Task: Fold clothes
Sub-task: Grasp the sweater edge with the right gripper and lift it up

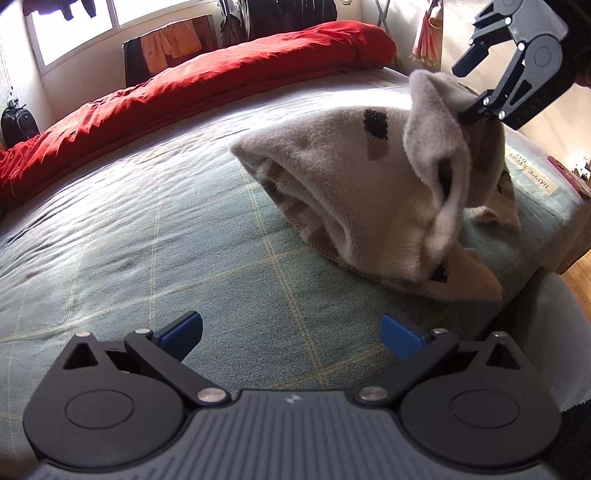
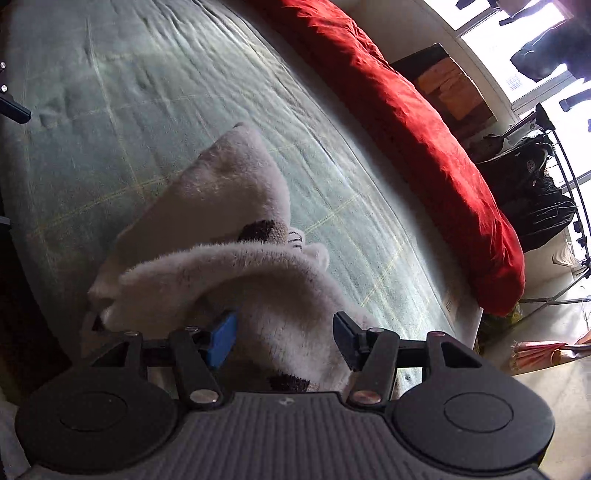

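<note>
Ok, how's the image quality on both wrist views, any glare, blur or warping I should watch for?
Left wrist view: window blown out, sun glare across the bed, fisheye bends the bed edge; garment sharp. Right wrist view: window overexposed, left edge dark, garment soft up close by the right gripper, horizon tilted.

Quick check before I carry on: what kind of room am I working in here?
Most likely a bedroom: a bed with a checked green cover, a red duvet bunched along its far side, and clothes hanging by the window.
</note>
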Demonstrator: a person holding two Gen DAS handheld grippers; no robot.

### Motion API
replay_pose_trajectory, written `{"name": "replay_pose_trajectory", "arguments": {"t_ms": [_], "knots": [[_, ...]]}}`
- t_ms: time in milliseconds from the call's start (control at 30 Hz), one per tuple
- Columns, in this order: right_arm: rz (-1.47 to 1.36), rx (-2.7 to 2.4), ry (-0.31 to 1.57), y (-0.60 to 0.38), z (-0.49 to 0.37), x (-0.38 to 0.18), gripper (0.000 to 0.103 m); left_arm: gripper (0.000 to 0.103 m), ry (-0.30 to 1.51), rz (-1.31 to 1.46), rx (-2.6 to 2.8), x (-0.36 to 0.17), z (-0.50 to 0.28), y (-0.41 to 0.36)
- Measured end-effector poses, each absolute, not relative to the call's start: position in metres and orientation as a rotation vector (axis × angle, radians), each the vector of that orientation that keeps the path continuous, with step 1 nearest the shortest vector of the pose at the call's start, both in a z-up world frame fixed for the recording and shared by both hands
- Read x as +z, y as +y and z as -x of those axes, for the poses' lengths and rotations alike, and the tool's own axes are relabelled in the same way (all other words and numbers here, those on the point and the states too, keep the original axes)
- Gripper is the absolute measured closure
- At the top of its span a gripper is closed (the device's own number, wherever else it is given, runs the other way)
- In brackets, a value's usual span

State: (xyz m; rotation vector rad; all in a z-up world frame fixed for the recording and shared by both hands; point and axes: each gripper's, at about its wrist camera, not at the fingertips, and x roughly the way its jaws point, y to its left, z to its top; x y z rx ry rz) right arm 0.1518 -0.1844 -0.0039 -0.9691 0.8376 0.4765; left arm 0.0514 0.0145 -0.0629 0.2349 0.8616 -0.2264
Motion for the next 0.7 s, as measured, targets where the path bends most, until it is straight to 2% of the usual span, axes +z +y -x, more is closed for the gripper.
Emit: {"name": "replay_pose_trajectory", "arguments": {"t_ms": [167, 200, 233, 333, 400, 700], "knots": [[1.047, 0.445, 0.86, -0.186, -0.153, -0.028, 0.04, 0.001, 0.866, -0.22, -0.223, -0.065, -0.053, 0.02], [1.067, 0.44, 0.858, -0.186, -0.153, -0.033, 0.056, 0.001, 0.866, -0.22, -0.224, -0.065, -0.054, 0.02], [1.069, 0.433, 0.849, -0.186, -0.154, -0.034, 0.067, 0.001, 0.866, -0.221, -0.224, -0.065, -0.054, 0.02], [1.038, 0.41, 0.805, -0.184, -0.159, -0.028, 0.073, 0.001, 0.875, -0.222, -0.223, -0.067, -0.056, 0.02], [0.988, 0.388, 0.769, -0.184, -0.168, -0.017, 0.083, 0.001, 0.882, -0.222, -0.22, -0.069, -0.059, 0.02], [0.853, 0.33, 0.705, -0.183, -0.235, 0.007, 0.085, 0.001, 0.907, -0.227, -0.213, -0.074, -0.075, 0.021]]}}
